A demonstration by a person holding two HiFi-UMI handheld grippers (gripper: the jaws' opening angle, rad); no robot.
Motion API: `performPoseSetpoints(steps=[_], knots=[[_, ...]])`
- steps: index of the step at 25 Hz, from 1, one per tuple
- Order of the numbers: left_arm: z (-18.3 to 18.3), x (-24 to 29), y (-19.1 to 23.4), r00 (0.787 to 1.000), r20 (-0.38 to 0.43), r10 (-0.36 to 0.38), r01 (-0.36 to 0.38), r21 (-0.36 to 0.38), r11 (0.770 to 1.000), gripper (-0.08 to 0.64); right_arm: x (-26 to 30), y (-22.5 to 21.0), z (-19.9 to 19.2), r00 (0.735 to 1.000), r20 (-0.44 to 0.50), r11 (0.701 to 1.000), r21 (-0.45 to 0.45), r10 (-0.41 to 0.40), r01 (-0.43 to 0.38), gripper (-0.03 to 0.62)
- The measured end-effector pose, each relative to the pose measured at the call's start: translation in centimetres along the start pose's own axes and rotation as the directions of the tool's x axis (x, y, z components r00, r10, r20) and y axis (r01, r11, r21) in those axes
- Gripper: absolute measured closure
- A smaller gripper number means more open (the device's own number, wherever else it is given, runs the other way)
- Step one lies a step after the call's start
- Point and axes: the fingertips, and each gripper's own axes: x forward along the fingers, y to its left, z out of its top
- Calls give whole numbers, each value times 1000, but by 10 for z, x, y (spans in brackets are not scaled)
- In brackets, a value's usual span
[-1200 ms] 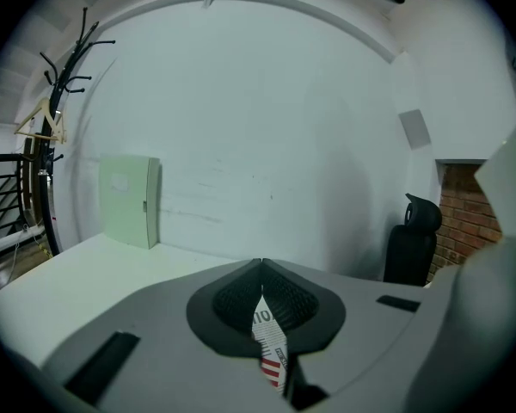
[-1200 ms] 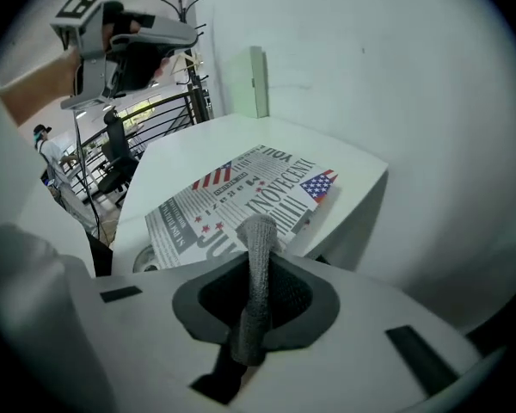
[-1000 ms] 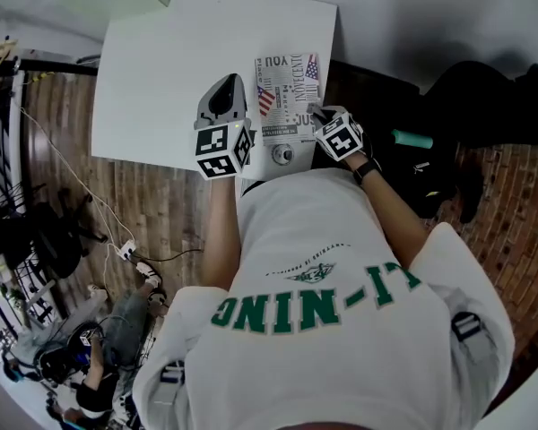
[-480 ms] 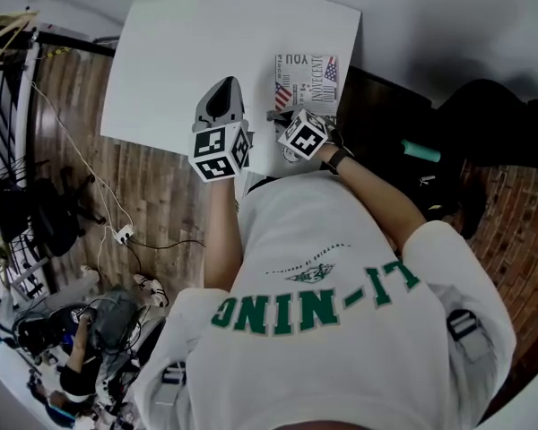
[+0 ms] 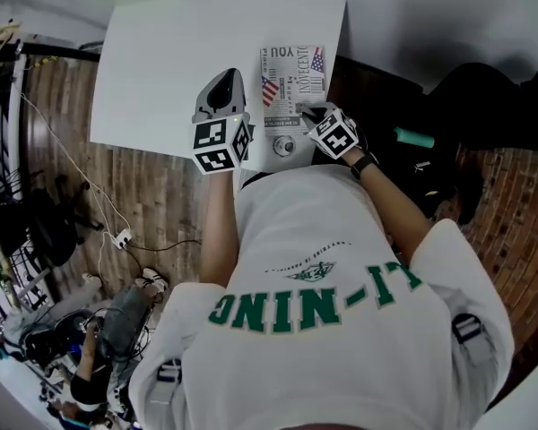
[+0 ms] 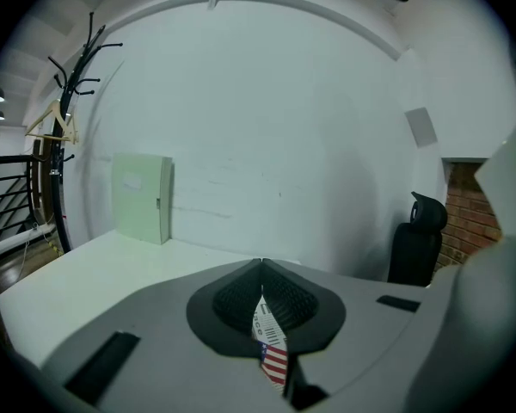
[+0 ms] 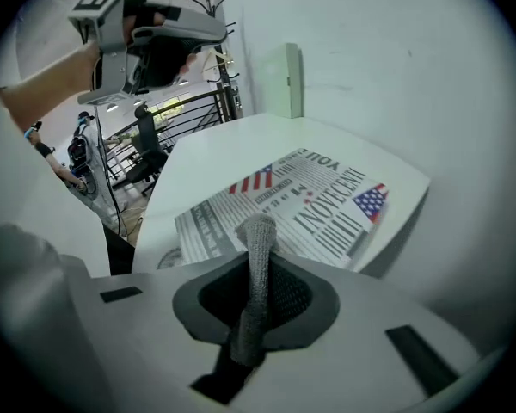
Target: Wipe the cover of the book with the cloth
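Observation:
The book (image 5: 291,74) with a newspaper-print cover and small flags lies flat at the right edge of the white table (image 5: 179,61). My right gripper (image 5: 307,112) sits at the book's near right side, shut on a grey cloth (image 7: 258,265) that sticks up between its jaws. In the right gripper view the book (image 7: 301,192) spreads out just beyond the cloth. My left gripper (image 5: 224,86) hovers above the table left of the book, jaws shut with nothing held. A sliver of the cover (image 6: 273,360) shows through the slit below its jaws (image 6: 262,269).
A pale green box (image 6: 142,198) stands at the table's far edge against the wall. A coat rack (image 6: 77,67) and a railing are at the left. A black chair (image 6: 417,243) and dark bags (image 5: 484,106) sit on the floor right of the table.
My right gripper swept left across the near part of the cover with the cloth, then came back to the book's right side. The left gripper stayed where it was.

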Motion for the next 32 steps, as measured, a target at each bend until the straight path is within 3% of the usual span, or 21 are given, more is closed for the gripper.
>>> performPoseSetpoints(steps=[4, 10, 12, 16, 20, 24, 32], knots=[[-1, 6, -10, 1000, -7, -29, 29, 10, 1000, 548, -17, -26, -27, 998, 0, 996, 72, -60, 60, 551], [2, 2, -12, 1000, -1, -28, 28, 17, 999, 548, -25, -34, -34, 994, -46, 987, 121, -103, 108, 551], [2, -3, -7, 1000, 2, -14, 14, 13, 1000, 548, -22, -23, -19, 997, -12, 990, 116, -74, 75, 551], [1, -13, 5, 1000, 8, 23, -23, 4, 1000, 548, -3, 28, 32, 994, 66, 996, 20, 84, -85, 551], [0, -23, 13, 998, 15, 53, -53, -4, 999, 548, 26, 74, 58, 982, 21, 975, -122, 187, -183, 549], [-1, -31, 18, 997, 19, 72, -72, -11, 997, 548, 44, 87, 53, 982, -40, 962, -198, 184, -189, 549], [-7, -26, 9, 999, 4, 48, -48, -13, 999, 548, 13, 41, 12, 994, -11, 990, -88, 110, -110, 551]])
